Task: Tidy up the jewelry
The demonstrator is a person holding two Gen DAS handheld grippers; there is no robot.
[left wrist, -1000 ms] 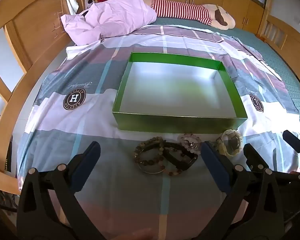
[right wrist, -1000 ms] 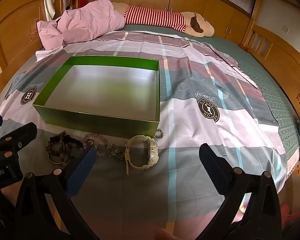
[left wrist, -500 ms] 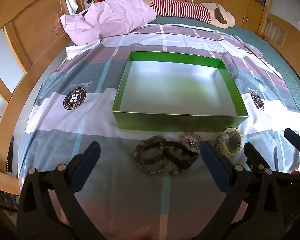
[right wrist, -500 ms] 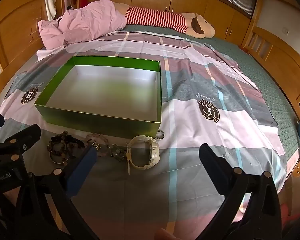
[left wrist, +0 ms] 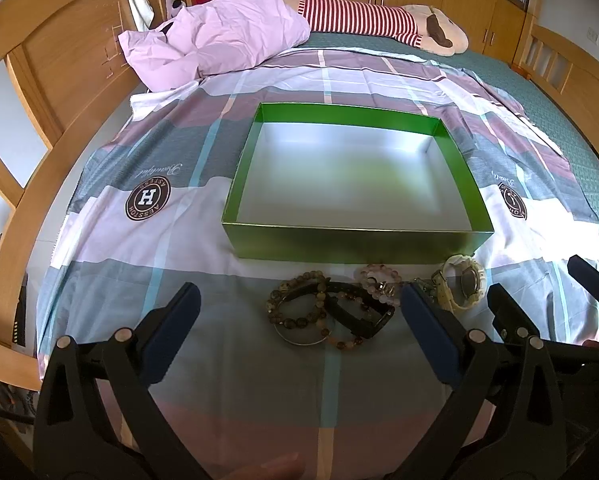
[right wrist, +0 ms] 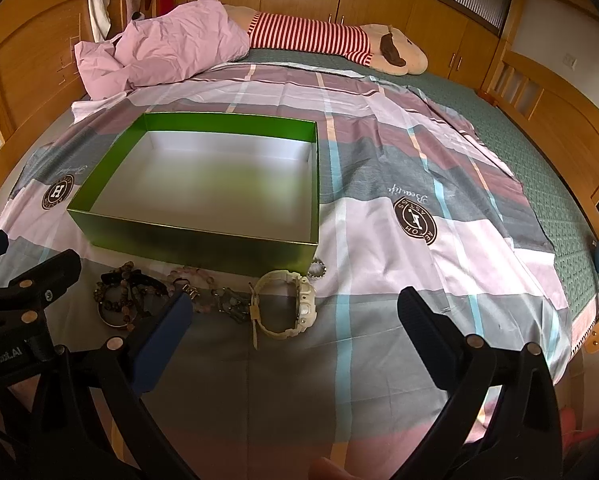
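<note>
So, box [left wrist: 351,246]: shallow rectangular green carton, glossy walls, matte white inside, on the bed.
jewelry: bead bracelets [left wrist: 299,308] and a black strap [left wrist: 359,312] tangled in a pile just in front of the box; chunky cream plastic watch [right wrist: 285,306] beside them; small sparkly ring [right wrist: 317,269] at the box corner.
sheet [right wrist: 379,208]: smooth plaid, pink-grey, round logos.
left gripper [left wrist: 299,336]: released, wide apart, holding nothing, low over the bracelets.
right gripper [right wrist: 295,344]: released, holding nothing, near the watch.

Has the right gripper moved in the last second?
Yes, slightly. In the right wrist view the green box and white watch, both lying fixed on the bed, drifted right and down, so the right gripper eased left and forward.
</note>
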